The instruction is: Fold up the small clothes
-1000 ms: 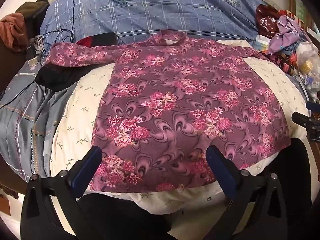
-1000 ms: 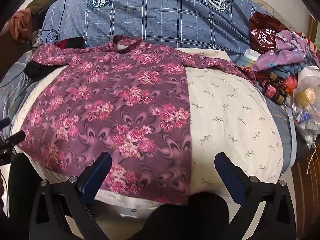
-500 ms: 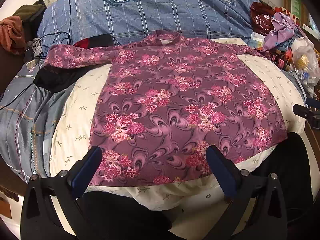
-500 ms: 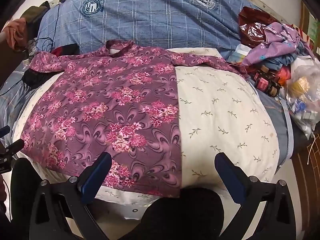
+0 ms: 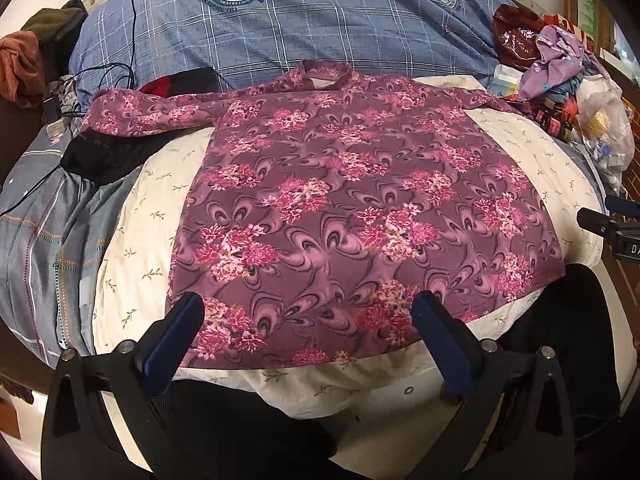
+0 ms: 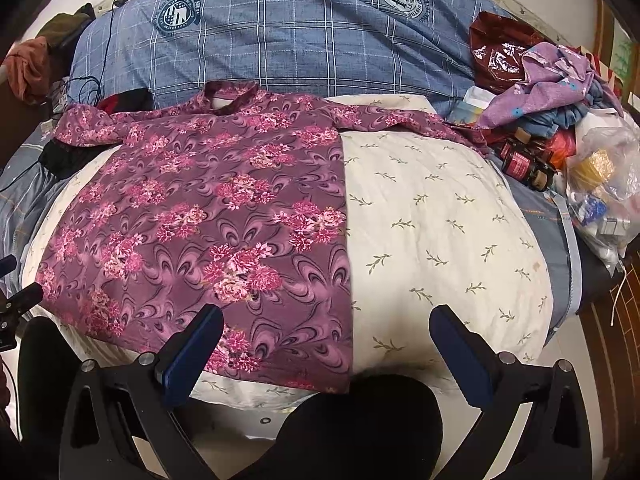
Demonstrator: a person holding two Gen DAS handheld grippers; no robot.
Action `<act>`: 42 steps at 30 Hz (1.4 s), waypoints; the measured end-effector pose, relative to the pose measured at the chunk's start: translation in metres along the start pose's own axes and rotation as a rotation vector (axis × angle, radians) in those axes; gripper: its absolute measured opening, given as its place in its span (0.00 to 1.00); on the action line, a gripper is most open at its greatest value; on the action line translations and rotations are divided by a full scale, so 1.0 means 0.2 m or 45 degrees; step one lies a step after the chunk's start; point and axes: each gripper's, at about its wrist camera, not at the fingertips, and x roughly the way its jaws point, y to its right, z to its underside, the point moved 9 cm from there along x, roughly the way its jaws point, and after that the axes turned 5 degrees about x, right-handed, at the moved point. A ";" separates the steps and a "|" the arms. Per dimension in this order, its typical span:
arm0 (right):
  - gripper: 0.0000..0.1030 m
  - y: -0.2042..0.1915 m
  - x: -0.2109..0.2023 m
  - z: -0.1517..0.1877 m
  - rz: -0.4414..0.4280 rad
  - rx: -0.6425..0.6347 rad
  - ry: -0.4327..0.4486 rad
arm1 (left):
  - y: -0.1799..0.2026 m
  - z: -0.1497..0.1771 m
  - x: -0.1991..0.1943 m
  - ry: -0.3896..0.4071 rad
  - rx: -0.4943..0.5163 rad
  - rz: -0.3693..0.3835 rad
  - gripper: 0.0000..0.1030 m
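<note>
Both grippers are easing back a bit vs. 1 s ago; shirt hem now sitting slightly farther ahead of the pads, shirt itself not shifting. Left gripper (image 5: 306, 332) is hovering w/ jaws spread wide, gripping nothing, hem of the purple floral shirt (image 5: 360, 208) lying between and just ahead of its fingers. Shirt is lying flat, collar far end, on the cream pillow (image 6: 440, 232). Right gripper (image 6: 326, 344) is also gaping wide, empty; shirt's right edge is running between its jaws, left finger (image 6: 192, 356) over fabric, right finger over bare pillow. Blue plaid duvet (image 6: 320, 28) is lying beyond.
</note>
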 end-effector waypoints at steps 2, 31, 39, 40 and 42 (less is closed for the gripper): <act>1.00 0.00 0.00 0.00 0.001 -0.002 0.001 | 0.00 0.00 0.00 -0.001 0.001 0.001 1.00; 1.00 -0.02 0.03 0.01 0.003 -0.013 -0.018 | 0.03 -0.01 0.00 -0.010 0.011 0.010 1.00; 1.00 -0.02 0.04 -0.01 0.005 -0.021 -0.018 | 0.03 -0.01 0.00 -0.011 0.011 0.008 1.00; 1.00 -0.02 0.04 -0.01 0.006 -0.020 -0.016 | 0.03 -0.01 0.01 -0.013 0.011 0.007 1.00; 1.00 -0.02 0.04 -0.01 0.004 -0.016 -0.015 | 0.03 -0.01 0.01 -0.016 0.012 0.008 1.00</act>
